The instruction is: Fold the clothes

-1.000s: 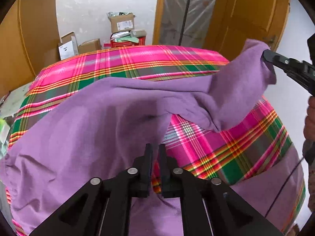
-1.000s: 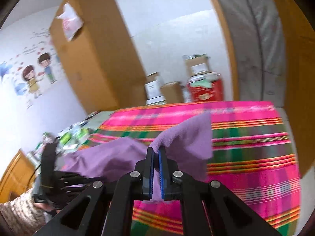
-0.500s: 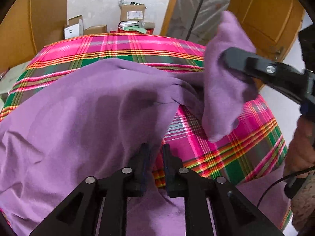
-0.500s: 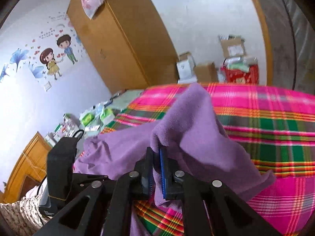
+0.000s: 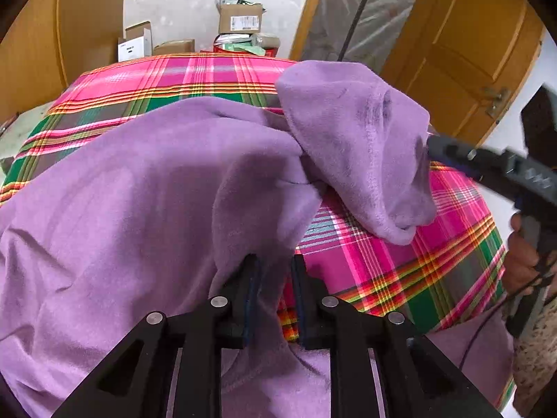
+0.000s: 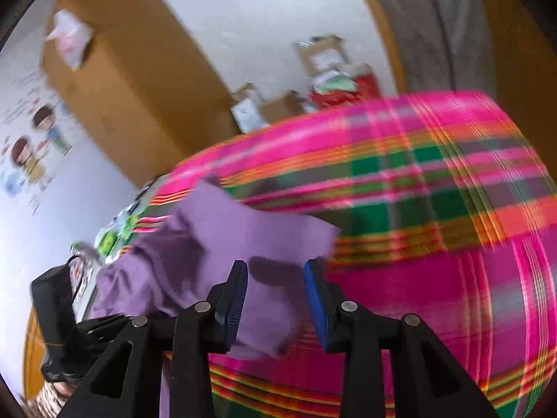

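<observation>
Plainly, the folding is only partway. From the left wrist view, the soft purple fleece garment lies spread over the pink, green and orange plaid cloth covering the table, and one flap of it has been thrown inward, its tip hanging at the tip of the right gripper. The left gripper has its jaws slightly apart and opening, fleece lying between them but, as far as I can see, not pinched. Stacked cardboard boxes by the far wall carry white labels, too small to read.

From the right wrist view, which is blurred, the right gripper stands with its blue pads well apart and opening, the purple flap lying loose between and beneath them on the plaid. I'd judge one fold is just being laid down; smoothing and the further folds are left. Cartoon wall stickers show no legible writing.
</observation>
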The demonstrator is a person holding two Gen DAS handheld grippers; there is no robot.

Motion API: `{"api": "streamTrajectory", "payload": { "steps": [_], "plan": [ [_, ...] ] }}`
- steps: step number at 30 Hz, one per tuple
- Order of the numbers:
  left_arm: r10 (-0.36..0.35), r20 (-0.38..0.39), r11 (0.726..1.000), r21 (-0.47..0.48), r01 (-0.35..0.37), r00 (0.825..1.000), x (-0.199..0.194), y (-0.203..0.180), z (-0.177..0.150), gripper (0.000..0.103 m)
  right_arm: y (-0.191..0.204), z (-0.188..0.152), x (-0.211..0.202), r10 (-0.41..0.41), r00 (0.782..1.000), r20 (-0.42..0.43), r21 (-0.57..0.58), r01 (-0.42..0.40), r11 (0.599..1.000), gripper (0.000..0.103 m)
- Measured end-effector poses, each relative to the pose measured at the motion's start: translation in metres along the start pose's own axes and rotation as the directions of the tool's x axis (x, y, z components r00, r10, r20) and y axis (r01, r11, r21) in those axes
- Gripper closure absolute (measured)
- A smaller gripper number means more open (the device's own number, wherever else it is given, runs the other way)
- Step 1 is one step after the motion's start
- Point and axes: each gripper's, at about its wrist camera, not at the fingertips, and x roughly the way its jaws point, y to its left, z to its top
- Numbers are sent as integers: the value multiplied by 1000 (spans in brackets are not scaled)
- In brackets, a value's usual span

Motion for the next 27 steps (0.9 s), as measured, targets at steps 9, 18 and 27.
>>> {"api": "streamTrajectory", "payload": {
  "steps": [9,18,27],
  "plan": [
    [15,-4,1000,-2,-15,1000,-1,-1,0,82,-16,-8,21,154,986,-68,111,-146,983,75],
    [51,-14,998,27,-51,999,0,-11,1,82,-11,4,-21,86,995,47,9,-87,996,99],
    [110,-19,988,113,-107,994,6,-27,3,78,-52,26,-89,-42,977,207,83,26,996,99]
  ]
}}
